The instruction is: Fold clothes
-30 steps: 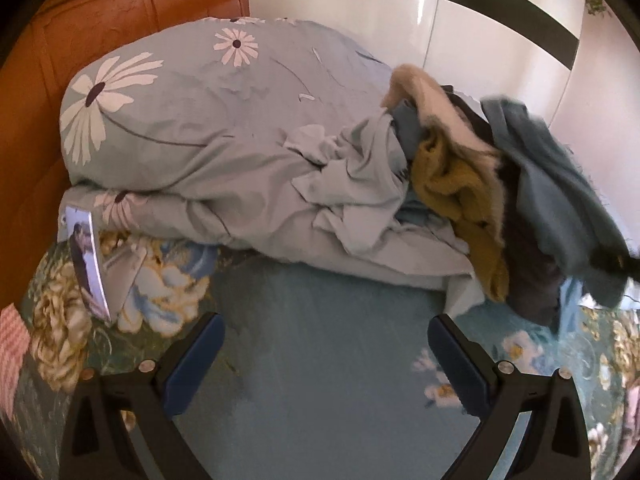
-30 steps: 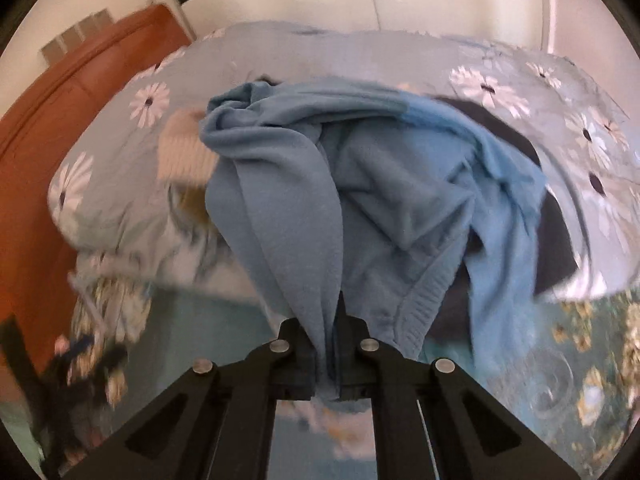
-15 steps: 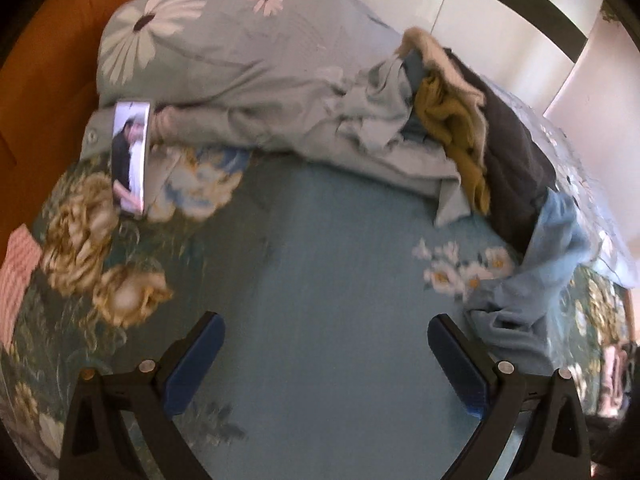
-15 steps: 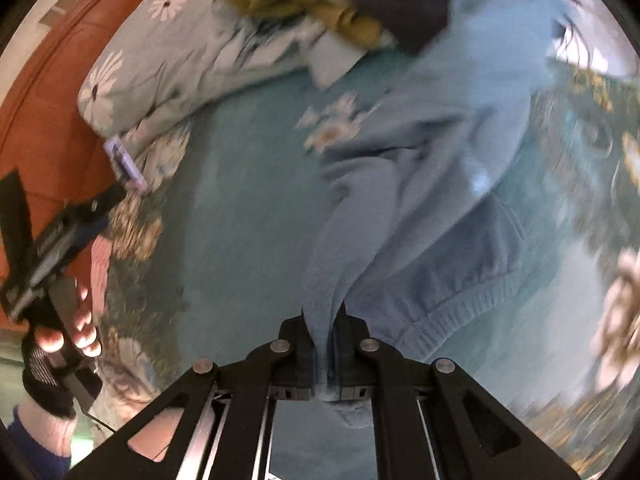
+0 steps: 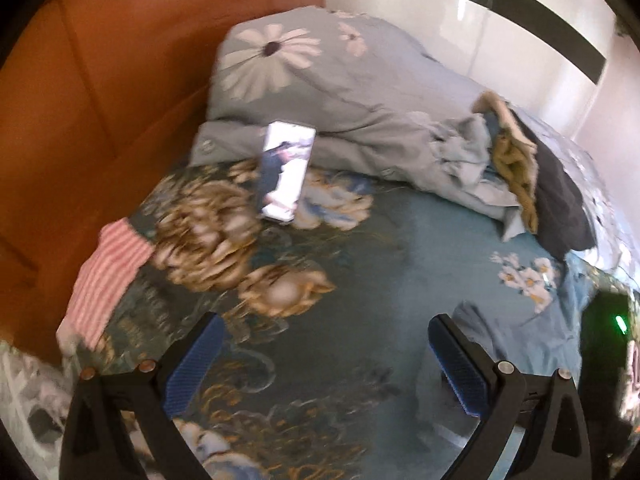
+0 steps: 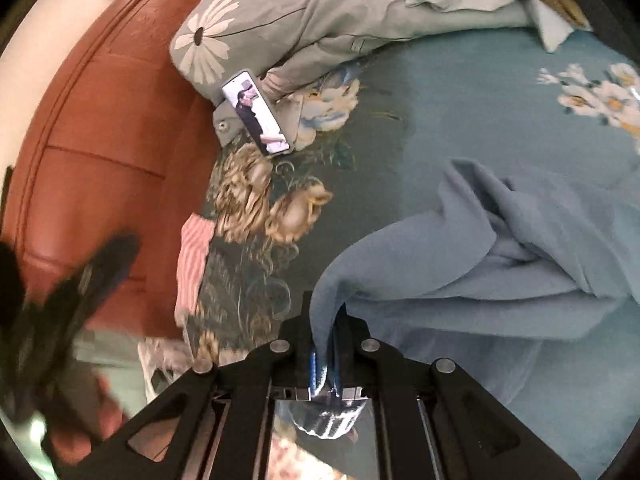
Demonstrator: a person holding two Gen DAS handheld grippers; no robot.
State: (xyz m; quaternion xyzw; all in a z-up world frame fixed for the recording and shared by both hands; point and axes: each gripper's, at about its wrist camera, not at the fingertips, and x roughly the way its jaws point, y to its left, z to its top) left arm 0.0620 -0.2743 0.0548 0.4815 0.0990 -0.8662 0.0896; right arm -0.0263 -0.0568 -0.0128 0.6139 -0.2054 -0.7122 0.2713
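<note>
My right gripper [image 6: 325,320] is shut on an edge of a light blue sweater [image 6: 500,264], which trails rumpled across the teal floral bedsheet [image 6: 460,112] to the right. The sweater also shows in the left wrist view [image 5: 516,320], by the right fingertip. My left gripper [image 5: 326,344] is open and empty, just above the sheet [image 5: 360,264]. It shows blurred at the left of the right wrist view [image 6: 80,280]. A pile of other clothes, mustard [image 5: 516,168] and dark [image 5: 560,208], lies on the grey daisy duvet [image 5: 320,92].
A phone [image 5: 286,172] with a lit screen leans against the duvet; it also shows in the right wrist view [image 6: 256,112]. An orange-brown headboard [image 5: 100,100] stands at the left. A pink striped cloth [image 5: 108,272] hangs at the bed's edge.
My right gripper has pulled the blue sweater off the pile and down onto the sheet towards me. My left gripper has swung left and lower, still open.
</note>
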